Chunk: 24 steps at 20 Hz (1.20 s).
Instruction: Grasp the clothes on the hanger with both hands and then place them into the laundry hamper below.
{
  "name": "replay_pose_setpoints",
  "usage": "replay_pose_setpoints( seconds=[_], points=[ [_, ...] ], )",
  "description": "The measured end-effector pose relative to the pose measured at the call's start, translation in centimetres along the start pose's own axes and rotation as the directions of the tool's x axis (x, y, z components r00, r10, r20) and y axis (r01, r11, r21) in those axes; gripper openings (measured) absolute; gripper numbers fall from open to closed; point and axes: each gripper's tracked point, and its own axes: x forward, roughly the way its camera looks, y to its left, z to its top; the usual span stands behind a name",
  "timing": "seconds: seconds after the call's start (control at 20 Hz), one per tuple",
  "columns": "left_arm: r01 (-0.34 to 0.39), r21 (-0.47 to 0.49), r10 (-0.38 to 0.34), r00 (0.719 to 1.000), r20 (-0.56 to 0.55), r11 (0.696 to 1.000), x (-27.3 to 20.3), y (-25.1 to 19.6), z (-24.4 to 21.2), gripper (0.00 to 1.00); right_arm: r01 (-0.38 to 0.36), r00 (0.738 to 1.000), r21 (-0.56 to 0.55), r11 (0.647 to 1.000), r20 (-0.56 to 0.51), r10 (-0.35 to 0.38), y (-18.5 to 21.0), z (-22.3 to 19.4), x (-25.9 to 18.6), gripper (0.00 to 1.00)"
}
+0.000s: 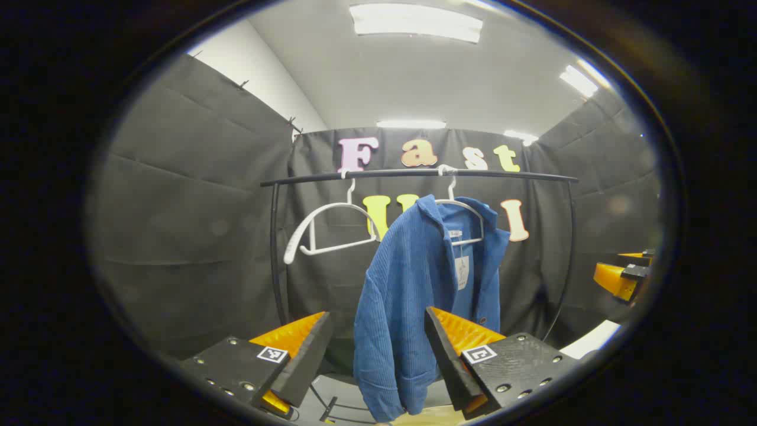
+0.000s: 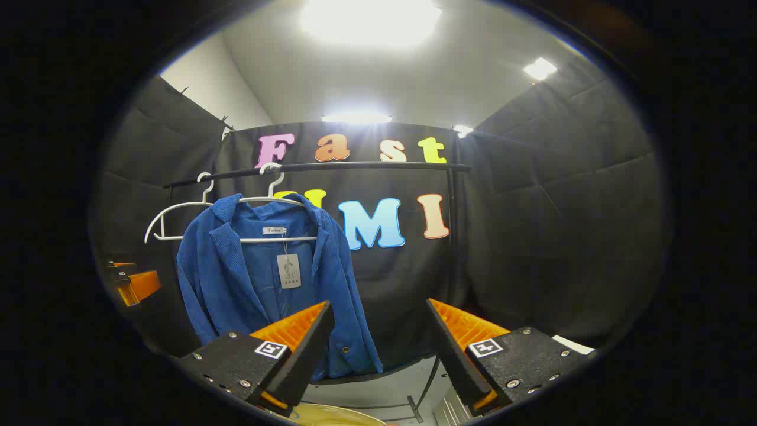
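Two white hangers hook over one black rail (image 1: 414, 174): an empty hanger (image 1: 331, 228) and, beside it, a loaded hanger (image 2: 278, 201) carrying the single blue corduroy jacket (image 2: 260, 278), a paper tag (image 2: 288, 270) dangling inside its collar.

In the left gripper view the left gripper (image 1: 378, 349) has its fingers spread wide, nothing between them, and the jacket hangs past it at twelve o'clock. The right gripper (image 2: 378, 343) is likewise spread and empty, the jacket up at ten o'clock from it.

At six o'clock in the right gripper view a pale curved rim (image 2: 331, 414) is cut off by the picture edge; I cannot tell what it is. The jacket's hem is hidden behind the right gripper's finger.
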Motion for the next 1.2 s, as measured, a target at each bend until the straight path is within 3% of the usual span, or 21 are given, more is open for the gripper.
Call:
replay_pose_setpoints(
  seconds=[0.25, 0.3, 0.55, 0.95, 1.0, 1.05, 1.1, 1.2],
  points=[
    [-0.03, 0.003, 0.03, 0.999, -0.021, 1.0, 0.3, 1.4, -0.6, 0.9, -0.009, 1.0, -0.009, 1.0, -0.003, 0.009, 0.1, -0.1, 0.0, 0.95],
    [-0.03, -0.004, 0.03, 0.999, -0.019, 1.0, 0.2, 1.4, -0.6, 0.87, -0.011, 1.0, -0.008, 1.0, -0.004, 0.011, 0.2, -0.1, -0.1, 0.95],
    [-0.04, 0.02, 0.041, 0.999, -0.011, 0.999, -0.2, 2.1, -0.2, 0.87, -0.01, 1.0, -0.011, 1.0, 0.003, 0.01, 0.4, -0.1, -0.2, 0.95],
    [0.0, 0.038, -0.001, 1.0, 0.004, 0.999, -0.2, 1.4, -0.1, 0.87, 0.001, 1.0, -0.013, 1.0, -0.001, -0.001, 1.2, -0.1, -0.3, 0.95],
    [0.012, 0.042, -0.012, 1.0, 0.003, 0.999, -0.1, 1.3, -0.1, 0.94, -0.002, 1.0, -0.009, 1.0, -0.005, 0.002, 1.6, -0.1, -0.4, 0.95],
    [0.024, 0.044, -0.024, 1.0, 0.003, 0.999, -0.2, 1.3, -0.1, 0.87, -0.007, 1.0, -0.002, 1.0, -0.01, 0.007, 1.9, -0.1, -0.4, 0.95],
    [0.036, 0.044, -0.036, 0.999, 0.007, 0.998, -0.1, 1.2, 0.0, 0.91, -0.007, 1.0, 0.005, 1.0, -0.012, 0.008, 2.3, 0.0, -0.3, 0.95],
    [0.063, 0.037, -0.063, 0.998, 0.016, 0.997, -0.2, 0.7, 0.4, 0.87, -0.003, 1.0, 0.01, 1.0, 0.001, 0.003, 2.9, 0.7, -0.1, 0.95]
  ],
)
